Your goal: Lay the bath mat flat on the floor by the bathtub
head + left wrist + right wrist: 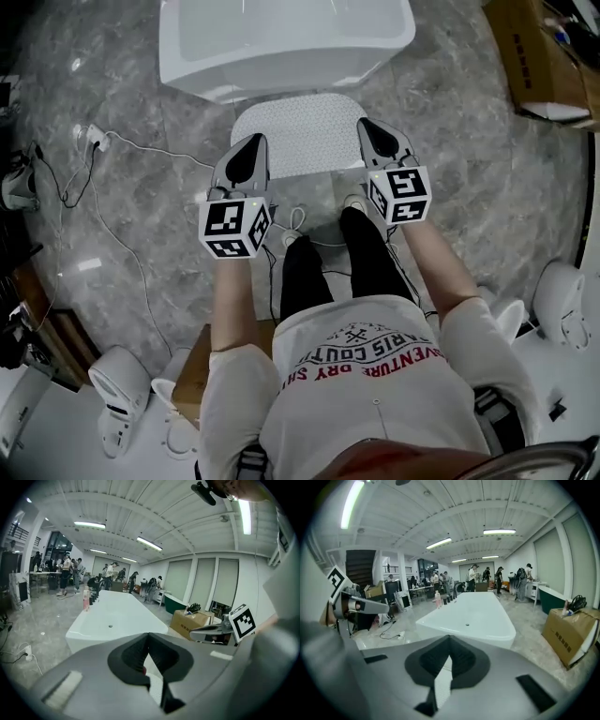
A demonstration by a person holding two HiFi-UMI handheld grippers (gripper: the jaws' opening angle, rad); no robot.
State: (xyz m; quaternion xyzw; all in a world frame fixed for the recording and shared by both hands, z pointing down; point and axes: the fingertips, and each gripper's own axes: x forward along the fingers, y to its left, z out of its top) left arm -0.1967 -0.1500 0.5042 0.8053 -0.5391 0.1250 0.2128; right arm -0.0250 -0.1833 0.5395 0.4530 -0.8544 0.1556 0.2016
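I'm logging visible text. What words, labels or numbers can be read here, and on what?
"ARIS COUT": shirt, upside down, ends cut off.
"VENTURE DRY": same shirt, next line, also cut off.
Cardboard box: print too blurred to read.
Nothing else is readable.

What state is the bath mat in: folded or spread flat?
Spread flat. In the head view the bath mat lies open on the floor beside the bathtub, with no fold visible.

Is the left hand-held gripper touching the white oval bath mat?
Apart. Left gripper view: left hand-held gripper above white bathtub, jaws empty; white oval bath mat on floor.
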